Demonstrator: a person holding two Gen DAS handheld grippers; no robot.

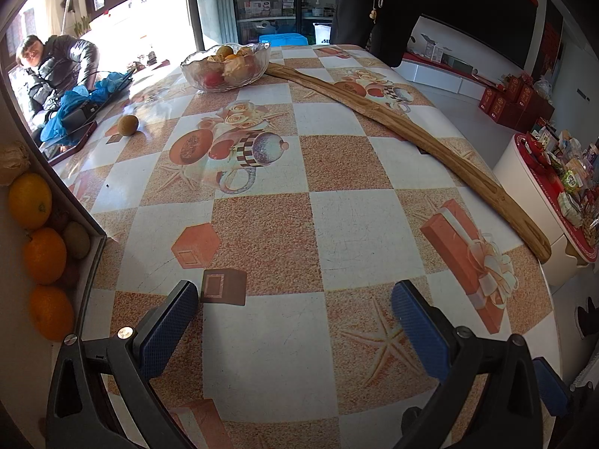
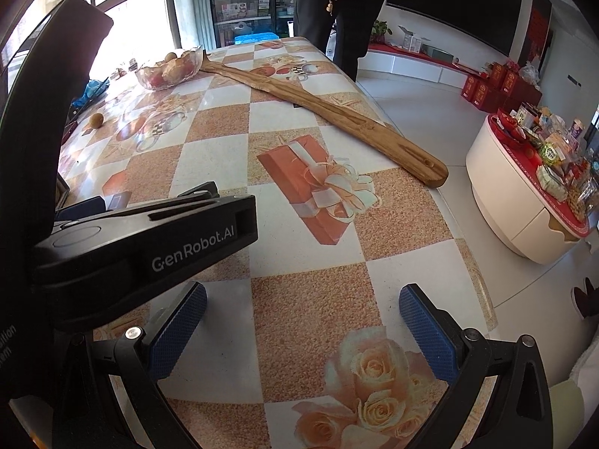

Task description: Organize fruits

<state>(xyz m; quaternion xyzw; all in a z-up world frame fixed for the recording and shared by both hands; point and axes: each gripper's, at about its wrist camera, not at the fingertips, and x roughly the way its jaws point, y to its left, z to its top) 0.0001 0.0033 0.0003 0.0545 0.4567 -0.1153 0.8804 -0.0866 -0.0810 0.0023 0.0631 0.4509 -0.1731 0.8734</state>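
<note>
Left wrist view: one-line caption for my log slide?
Open left tool hovers over the checkered table; loose kiwi, glass fruit bowl far end, oranges boxed at left.

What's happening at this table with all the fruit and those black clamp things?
Someone is sorting fruit with a hand-held tool in each hand. At this moment both the left tool and the right tool are open and empty, hovering over the patterned table. A glass bowl of fruit sits at the far end beside a long wooden board. One kiwi lies loose on the table. A box at the left edge holds oranges and another kiwi.
</note>
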